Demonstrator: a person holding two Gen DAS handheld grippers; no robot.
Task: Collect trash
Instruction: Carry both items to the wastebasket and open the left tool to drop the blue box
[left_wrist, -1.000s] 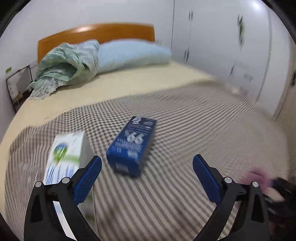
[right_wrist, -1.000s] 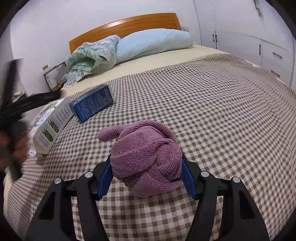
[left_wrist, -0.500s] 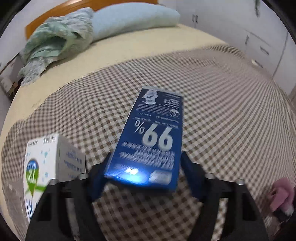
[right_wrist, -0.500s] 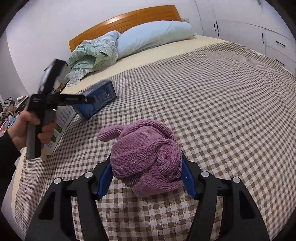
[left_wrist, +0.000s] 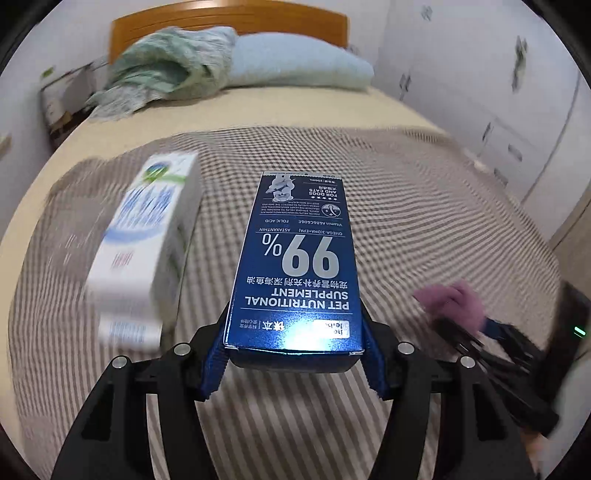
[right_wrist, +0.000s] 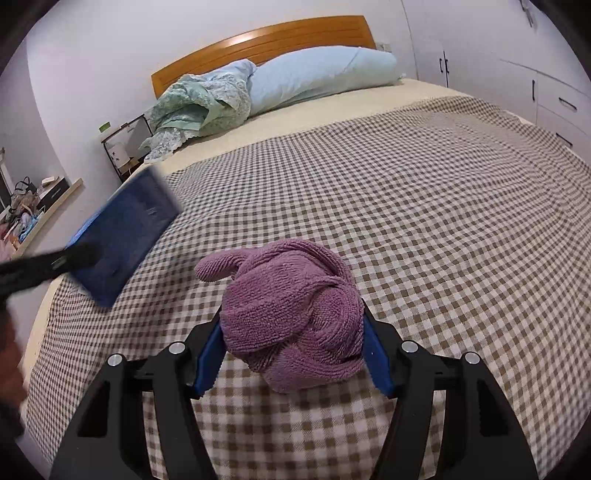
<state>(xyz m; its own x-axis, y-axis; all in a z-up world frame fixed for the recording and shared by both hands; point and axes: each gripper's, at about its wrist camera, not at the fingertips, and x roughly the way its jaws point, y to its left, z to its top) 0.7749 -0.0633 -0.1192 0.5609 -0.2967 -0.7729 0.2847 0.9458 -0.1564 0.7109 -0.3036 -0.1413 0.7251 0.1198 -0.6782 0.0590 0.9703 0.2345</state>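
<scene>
Carton: white, rectangular, blurred, lying on the checked blanket, left of the blue box.
Blue box: glossy cardboard, pinched at its near end by the left gripper, raised over the blanket.
Purple cloth: knotted terry bundle, clamped in the right gripper, level above the blanket.

The blue box is glossy printed cardboard. The purple cloth is rough, looped terry. The checked blanket is matt woven fabric. The headboard is smooth varnished wood. Gripper pads are matt blue plastic.
</scene>
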